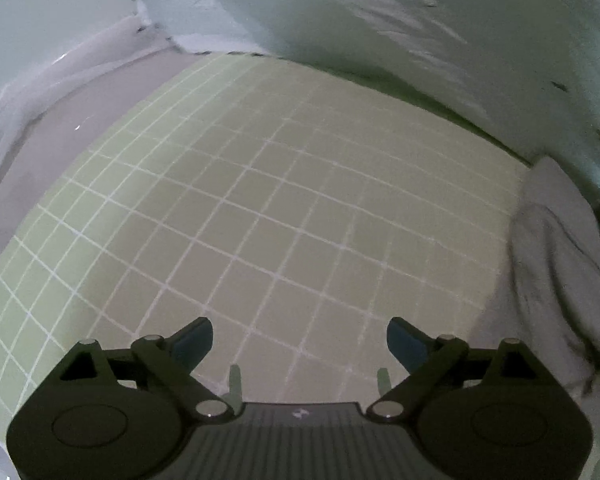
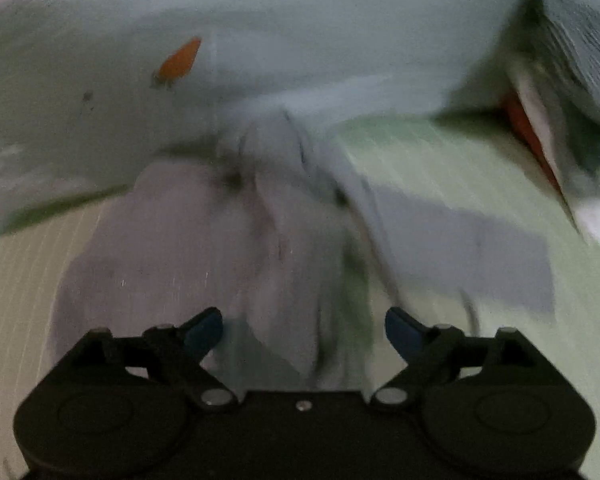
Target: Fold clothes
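Claws wide open, empty: left (image 1: 300, 342) over grid mat (image 1: 260, 200), right (image 2: 303, 332) over garment (image 2: 204, 240).

The left claw (image 1: 300, 338) was spread wide, its two blue-tipped fingers (image 1: 196, 338) set well apart with nothing gripped between them. The right claw (image 2: 303, 330) was likewise spread, blue fingertips (image 2: 402, 332) well apart and gripping nothing. Both black linkage bodies filled the lower frame edge, level and symmetrical
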`<control>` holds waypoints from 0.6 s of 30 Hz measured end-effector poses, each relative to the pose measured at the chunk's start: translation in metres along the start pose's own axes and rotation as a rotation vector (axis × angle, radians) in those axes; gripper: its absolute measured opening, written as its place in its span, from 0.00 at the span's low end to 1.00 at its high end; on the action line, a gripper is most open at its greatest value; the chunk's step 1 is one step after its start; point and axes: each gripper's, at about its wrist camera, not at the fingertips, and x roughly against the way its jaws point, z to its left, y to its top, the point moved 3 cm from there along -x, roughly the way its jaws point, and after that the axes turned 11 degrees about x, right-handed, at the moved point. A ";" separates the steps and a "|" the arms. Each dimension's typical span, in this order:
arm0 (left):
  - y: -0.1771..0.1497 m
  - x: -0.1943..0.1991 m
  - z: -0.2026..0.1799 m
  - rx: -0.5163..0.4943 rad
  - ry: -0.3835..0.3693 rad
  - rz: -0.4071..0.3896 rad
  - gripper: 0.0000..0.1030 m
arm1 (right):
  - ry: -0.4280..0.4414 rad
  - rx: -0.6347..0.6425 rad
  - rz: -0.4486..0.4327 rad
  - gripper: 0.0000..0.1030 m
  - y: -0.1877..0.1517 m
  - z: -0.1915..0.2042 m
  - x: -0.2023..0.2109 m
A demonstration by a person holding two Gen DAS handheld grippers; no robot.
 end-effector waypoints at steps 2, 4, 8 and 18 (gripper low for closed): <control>-0.010 0.010 -0.002 -0.021 -0.010 -0.007 0.92 | 0.040 0.021 0.034 0.89 -0.023 0.015 0.008; -0.022 0.019 -0.002 -0.038 -0.026 -0.007 0.92 | 0.061 0.045 0.075 0.89 -0.039 0.033 0.009; -0.045 0.030 -0.006 -0.077 -0.039 0.007 0.92 | 0.083 0.126 0.103 0.89 -0.063 0.053 0.014; -0.080 0.039 -0.014 -0.077 -0.036 0.033 0.93 | 0.061 0.188 0.042 0.22 -0.090 0.023 0.037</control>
